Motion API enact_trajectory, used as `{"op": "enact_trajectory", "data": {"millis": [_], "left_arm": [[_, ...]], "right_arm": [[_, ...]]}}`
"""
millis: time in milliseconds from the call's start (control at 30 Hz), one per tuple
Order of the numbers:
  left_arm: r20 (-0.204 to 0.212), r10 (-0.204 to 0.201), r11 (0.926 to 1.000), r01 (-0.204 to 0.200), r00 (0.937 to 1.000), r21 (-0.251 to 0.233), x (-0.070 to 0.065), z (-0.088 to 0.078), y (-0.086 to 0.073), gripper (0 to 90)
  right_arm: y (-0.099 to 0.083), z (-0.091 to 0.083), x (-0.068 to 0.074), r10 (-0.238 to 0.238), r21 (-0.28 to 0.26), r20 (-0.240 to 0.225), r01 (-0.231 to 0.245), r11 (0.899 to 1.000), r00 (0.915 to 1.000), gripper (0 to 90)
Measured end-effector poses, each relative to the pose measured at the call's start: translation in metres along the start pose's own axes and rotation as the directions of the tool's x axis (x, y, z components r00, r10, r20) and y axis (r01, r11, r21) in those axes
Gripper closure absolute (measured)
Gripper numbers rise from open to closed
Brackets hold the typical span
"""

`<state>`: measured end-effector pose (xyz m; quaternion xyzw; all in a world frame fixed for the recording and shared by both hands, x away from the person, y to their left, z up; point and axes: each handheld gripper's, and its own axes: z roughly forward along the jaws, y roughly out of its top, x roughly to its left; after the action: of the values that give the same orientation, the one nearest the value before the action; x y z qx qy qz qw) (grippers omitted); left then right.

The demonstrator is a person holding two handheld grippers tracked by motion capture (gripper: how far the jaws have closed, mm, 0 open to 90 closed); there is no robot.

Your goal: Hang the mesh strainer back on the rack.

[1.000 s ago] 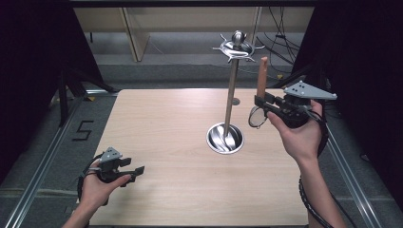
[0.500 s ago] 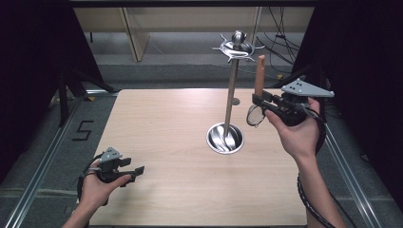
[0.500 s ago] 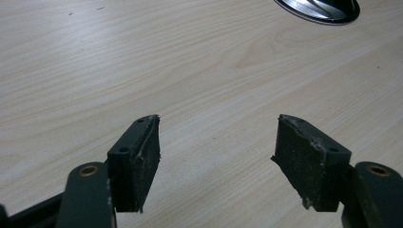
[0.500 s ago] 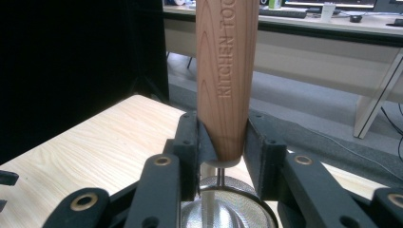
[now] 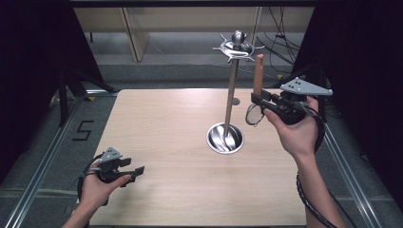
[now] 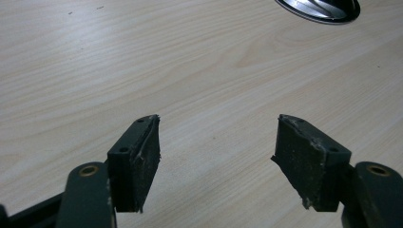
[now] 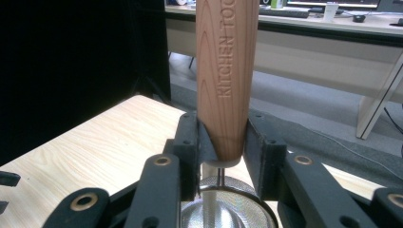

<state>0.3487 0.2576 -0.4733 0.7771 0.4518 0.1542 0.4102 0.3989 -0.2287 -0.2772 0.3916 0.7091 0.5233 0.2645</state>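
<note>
A small mesh strainer with a wooden handle (image 5: 258, 73) stands handle-up in my right gripper (image 5: 259, 99), which is shut on the handle's lower end. It hangs above the table's right side, just right of the metal stand's pole (image 5: 231, 90). The handle (image 7: 227, 71) is stamped "KITCHEN TOO..." and sits clamped between the jaws of the right gripper (image 7: 223, 142), with the mesh bowl (image 7: 228, 209) below them. My left gripper (image 5: 138, 171) rests low at the table's front left. The left gripper (image 6: 216, 147) is open, with bare wood between its pads.
The stand has a round shiny base (image 5: 224, 138) right of the table's middle and a hooked crown (image 5: 236, 47) on top. A rim of that base (image 6: 323, 7) shows far ahead of the left jaws. The wooden table (image 5: 171, 123) has dark floor around it.
My right gripper has drifted slightly left with the strainer, closer to the stand's pole. The left gripper has stayed put.
</note>
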Motion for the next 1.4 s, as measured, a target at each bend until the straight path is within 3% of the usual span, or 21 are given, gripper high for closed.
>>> {"op": "enact_trajectory", "data": {"millis": [100,167,267,300,467,500,533,567,667,700,867,1033,1133,1167,1267,1300,1400], "left_arm": [[0.001,0.001,1.0,-0.001,1.0,0.0,0.0,0.0,0.0,31.1],[0.003,0.024,0.9996,-0.024,0.9997,0.017,0.002,-0.001,0.0,31.1],[0.003,0.02,0.9997,-0.02,0.9998,0.016,0.002,-0.001,0.0,31.1],[0.002,-0.001,1.0,0.001,1.0,0.003,0.0,0.0,0.0,31.1],[0.002,0.002,1.0,-0.002,1.0,0.001,0.0,0.0,0.0,31.1],[0.003,0.021,0.9996,-0.021,0.9998,0.019,0.002,-0.001,0.0,31.1],[-0.002,0.009,0.9999,-0.009,1.0,0.006,0.001,0.0,0.0,31.1],[-0.002,0.0,1.0,0.0,1.0,0.0,0.0,0.001,0.0,31.1],[-0.002,0.002,1.0,-0.002,1.0,0.001,0.0,0.0,0.0,31.1],[0.002,0.007,0.9999,-0.007,1.0,0.011,0.0,0.0,0.0,31.1],[0.005,0.031,0.9995,-0.031,0.9995,0.011,0.003,-0.001,0.0,31.1],[0.002,0.002,1.0,-0.002,1.0,0.003,0.0,0.0,0.0,31.1],[-0.002,0.003,1.0,-0.003,1.0,0.003,0.0,0.0,0.0,31.1],[-0.001,0.01,0.9999,-0.01,0.9999,0.005,0.001,0.0,0.0,31.1],[0.002,0.023,0.9995,-0.023,0.9997,0.019,0.002,-0.001,0.0,31.1],[-0.002,0.001,1.0,-0.001,1.0,0.0,0.0,0.0,0.0,31.1],[0.001,0.006,1.0,-0.006,1.0,0.002,0.0,0.0,0.0,31.1]], "right_arm": [[0.0,0.002,-0.001,-0.007,-0.005,0.0,0.007,1.0,1.0,69.3],[0.0,0.002,-0.002,-0.02,-0.015,0.001,0.02,1.0,0.9998,69.3],[0.0,0.002,-0.001,-0.007,-0.002,-0.003,0.007,1.0,1.0,69.3],[0.0,0.004,-0.002,-0.008,-0.005,-0.007,0.008,1.0,0.9999,69.3],[0.0,0.006,-0.002,-0.017,-0.006,-0.004,0.017,1.0,0.9999,69.3],[0.0,0.007,-0.002,-0.014,-0.005,-0.005,0.014,1.0,0.9999,69.3],[0.0,0.007,-0.003,-0.028,-0.013,-0.004,0.028,1.0,0.9996,69.3],[0.0,0.008,-0.002,-0.008,-0.003,-0.014,0.008,1.0,0.9999,69.3],[0.0,0.009,-0.003,-0.024,-0.01,0.003,0.024,1.0,0.9997,69.3],[0.0,0.009,-0.001,-0.005,0.001,-0.003,0.005,1.0,1.0,69.3],[0.0,0.011,-0.002,-0.009,0.002,-0.005,0.009,1.0,0.9999,69.3],[0.001,0.013,-0.003,-0.026,-0.004,-0.003,0.026,1.0,0.9997,69.3],[0.001,0.014,-0.004,-0.031,-0.005,-0.008,0.031,0.999,0.9995,69.3],[0.001,0.014,-0.002,-0.003,0.011,-0.009,0.003,1.0,1.0,69.3],[0.001,0.015,-0.002,-0.007,0.01,-0.009,0.007,1.0,0.9999,69.3],[0.001,0.016,-0.002,-0.01,0.01,-0.012,0.01,1.0,0.9999,69.3],[0.001,0.017,-0.003,-0.025,0.001,-0.012,0.025,1.0,0.9996,69.3]]}}
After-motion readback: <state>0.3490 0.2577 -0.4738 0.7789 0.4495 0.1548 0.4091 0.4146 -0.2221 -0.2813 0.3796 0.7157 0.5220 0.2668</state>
